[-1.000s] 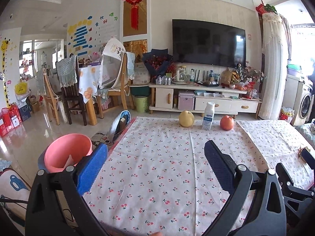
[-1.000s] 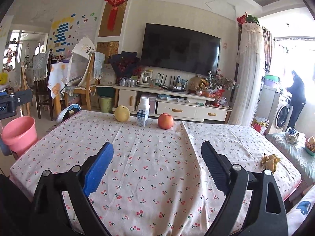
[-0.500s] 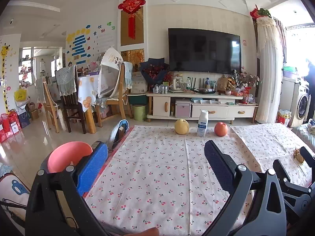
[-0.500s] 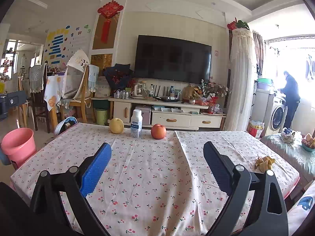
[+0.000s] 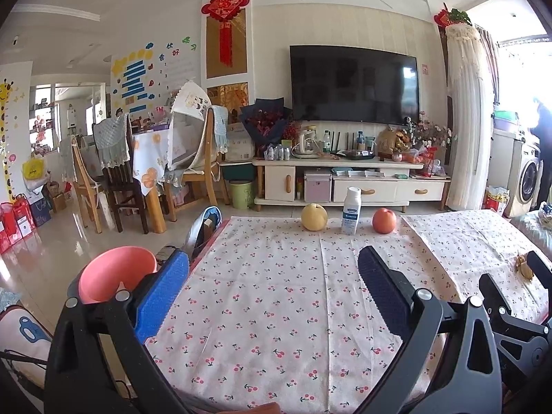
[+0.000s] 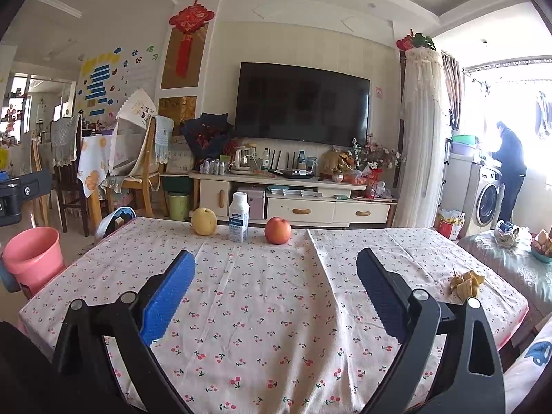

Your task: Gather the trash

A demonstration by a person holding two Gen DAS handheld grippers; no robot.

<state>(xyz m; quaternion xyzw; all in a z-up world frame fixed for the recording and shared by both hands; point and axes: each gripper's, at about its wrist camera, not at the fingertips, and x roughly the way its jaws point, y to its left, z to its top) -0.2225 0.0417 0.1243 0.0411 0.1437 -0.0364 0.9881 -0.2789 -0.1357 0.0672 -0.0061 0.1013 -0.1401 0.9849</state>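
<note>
Only the right wrist view showed the banana peel [image 6: 466, 284] whole, lying near the table's [image 6: 276, 310] right edge, plus a person [image 6: 510, 169] at the washing machine [image 6: 487, 203]; the left wrist view caught just a sliver of peel behind the right gripper [image 5: 510, 283]. One pear [image 5: 314, 217], one bottle [image 5: 351, 210] and one apple [image 5: 384, 220] stood along the far edge; one pink bucket [image 5: 115, 274] sat beside the table's left side. The left gripper [image 5: 272, 276] and right gripper [image 6: 276, 269] were both released, holding nothing. Compared with a second earlier, both cameras had risen slightly.
</note>
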